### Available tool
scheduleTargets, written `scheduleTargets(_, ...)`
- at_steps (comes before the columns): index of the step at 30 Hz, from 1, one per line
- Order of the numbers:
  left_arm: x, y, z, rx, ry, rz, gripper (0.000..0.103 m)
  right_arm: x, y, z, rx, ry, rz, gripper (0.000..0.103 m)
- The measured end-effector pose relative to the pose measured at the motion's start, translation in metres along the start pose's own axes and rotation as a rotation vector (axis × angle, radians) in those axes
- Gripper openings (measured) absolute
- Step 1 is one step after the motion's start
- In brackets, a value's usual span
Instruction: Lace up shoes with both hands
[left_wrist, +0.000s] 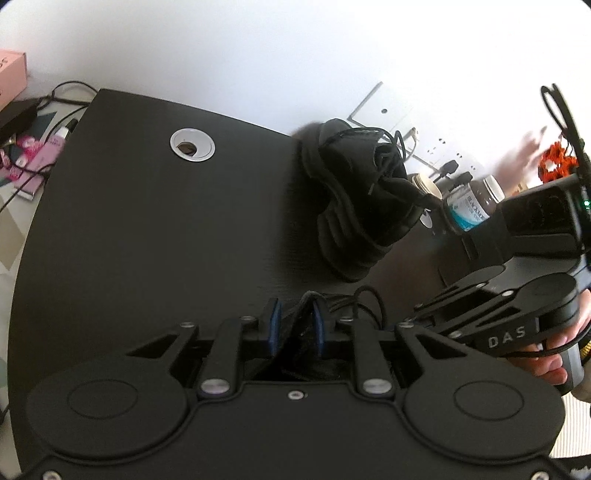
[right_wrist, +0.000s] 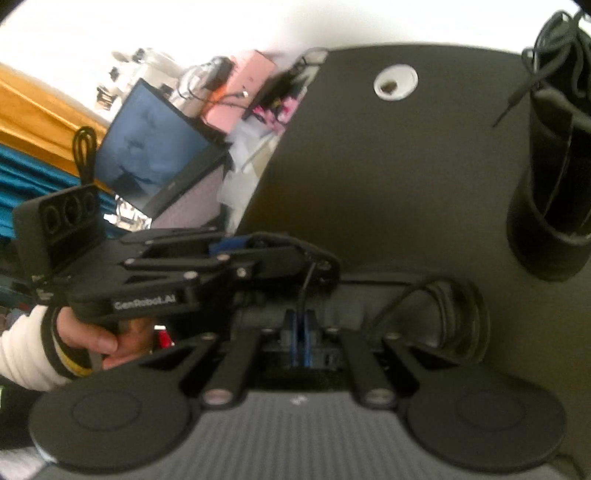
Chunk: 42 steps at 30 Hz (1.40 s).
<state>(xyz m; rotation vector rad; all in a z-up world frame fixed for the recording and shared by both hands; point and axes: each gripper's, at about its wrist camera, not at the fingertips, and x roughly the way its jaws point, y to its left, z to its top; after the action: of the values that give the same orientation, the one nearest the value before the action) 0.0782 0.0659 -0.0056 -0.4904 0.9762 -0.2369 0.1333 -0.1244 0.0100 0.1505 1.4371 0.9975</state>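
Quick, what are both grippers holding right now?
Left gripper: fingers closed on the near shoe, it seems.
Right gripper: fingers closed on a black lace.

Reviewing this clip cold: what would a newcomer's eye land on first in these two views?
Probably the black shoe lying on its side on the round black table, its laces loose, at the table's far edge. Next, the left gripper in the foreground, blue pads closed on part of a second black shoe, with the right gripper shut on a thin black lace right beside it.
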Motion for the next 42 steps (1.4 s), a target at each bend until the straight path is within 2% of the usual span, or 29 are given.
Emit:
scheduleTargets(5,0.0,0.0,0.0,-0.001,0.003,-0.002,0.019,0.002,-0.013,0.008,0.084,0.028,0.027,0.004)
scheduleTargets(18,0.0,0.002,0.0,-0.01,-0.003,0.0,0.019,0.008,-0.014,0.015,0.092,0.074,0.029,0.004)
scheduleTargets(30,0.0,0.0,-0.001,0.003,0.008,-0.009,0.02,0.012,-0.009,0.02,0.099,0.042,-0.002,0.004)
scheduleTargets(33,-0.001,0.0,0.0,0.009,0.015,-0.007,0.03,0.013,-0.005,0.02,0.091,0.032,-0.021,0.004)
scheduleTargets(34,-0.002,0.001,0.0,0.011,0.018,-0.006,0.038,0.013,-0.003,0.02,0.085,0.03,-0.03,0.004)
scheduleTargets(38,-0.006,0.004,0.003,0.007,0.031,-0.006,0.037,0.013,-0.001,0.02,0.086,0.03,-0.047,0.004)
scheduleTargets(42,-0.017,0.017,0.014,-0.091,0.031,-0.078,0.037,0.013,-0.006,0.02,0.13,0.04,-0.033,0.004)
